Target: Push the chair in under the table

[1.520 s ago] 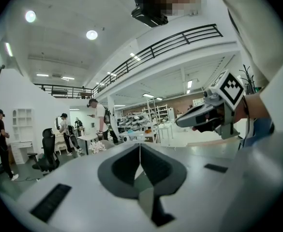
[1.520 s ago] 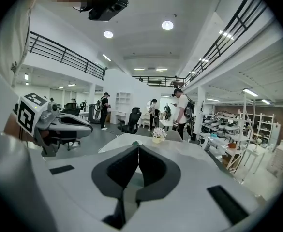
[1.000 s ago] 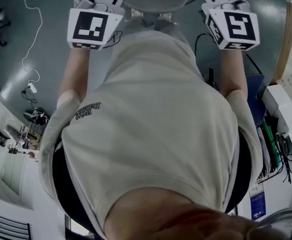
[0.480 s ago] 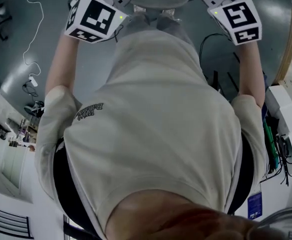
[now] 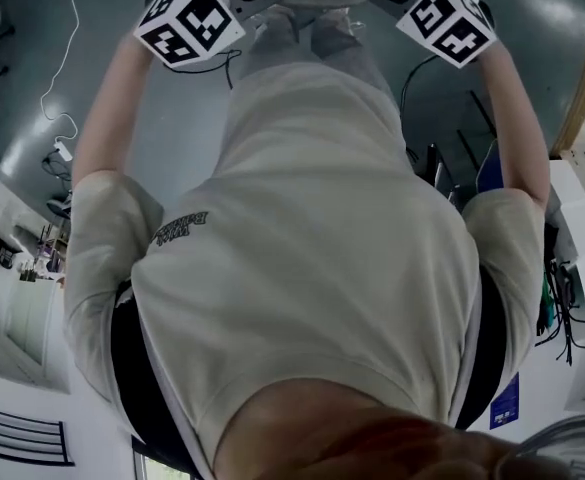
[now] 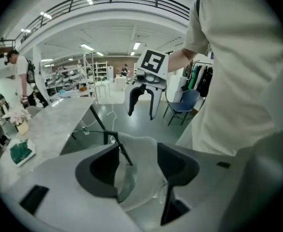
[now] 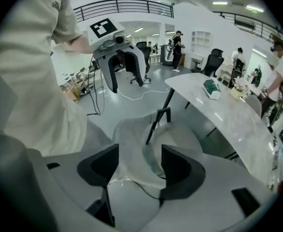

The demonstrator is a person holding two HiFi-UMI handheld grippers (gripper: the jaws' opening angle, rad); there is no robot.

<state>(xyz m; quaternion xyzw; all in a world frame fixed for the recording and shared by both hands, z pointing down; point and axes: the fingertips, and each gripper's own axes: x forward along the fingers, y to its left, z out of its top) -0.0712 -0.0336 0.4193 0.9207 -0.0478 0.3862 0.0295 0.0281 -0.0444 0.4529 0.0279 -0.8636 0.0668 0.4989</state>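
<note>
A table leg (image 6: 102,124) stands just beyond the chair back (image 6: 140,185); your left gripper (image 6: 137,153) and right gripper (image 7: 139,163) tilt down, jaws just opened astride it.

Beige short-sleeved shirt (image 5: 312,268); left gripper (image 6: 137,170), right gripper (image 7: 139,170) bear black-white marker cubes (image 5: 190,20).

Dim, bluish head view; bright ceiling-lit gripper views, fisheye-warped dark edges.

A pale, curved-backed chair (image 7: 134,156) stands upright on the near side of the long, white-marbled table (image 7: 228,120), close to its edge.
</note>
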